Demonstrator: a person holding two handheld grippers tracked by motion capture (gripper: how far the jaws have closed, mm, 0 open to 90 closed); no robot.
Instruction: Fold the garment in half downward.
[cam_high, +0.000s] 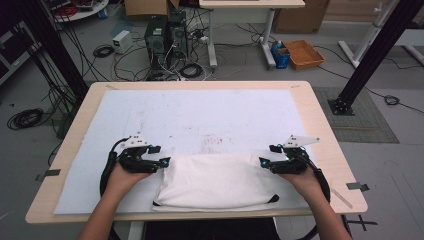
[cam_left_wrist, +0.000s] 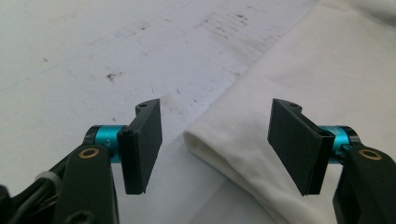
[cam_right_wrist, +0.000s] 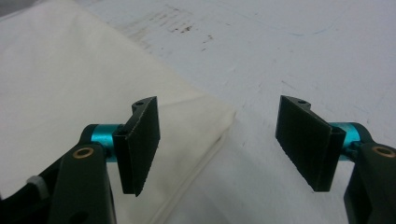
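Grey floor strewn with cables, computer towers (cam_high: 165, 32) and an orange crate (cam_high: 303, 53) fills the top of the high view, behind a pale wooden table (cam_high: 325, 145) covered by a stained white sheet (cam_high: 200, 117). Low in the middle of that frame, near the table's front edge, lies a folded white cloth (cam_high: 212, 182). The left tongs (cam_high: 161, 156) sit just off its upper left corner and the right tongs (cam_high: 265, 155) just off its upper right corner, both gaping wide with nothing gripped.

In the left gripper view, the left tongs (cam_left_wrist: 215, 140) straddle the cloth's rounded corner (cam_left_wrist: 243, 140), pads clear of it. In the right gripper view, the right tongs (cam_right_wrist: 219, 140) frame the other corner (cam_right_wrist: 205, 116), likewise untouched.

The cloth's dark trim shows at only two lower spots, so its kind is hard to tell. Both forearms are cut off by the bottom edge.
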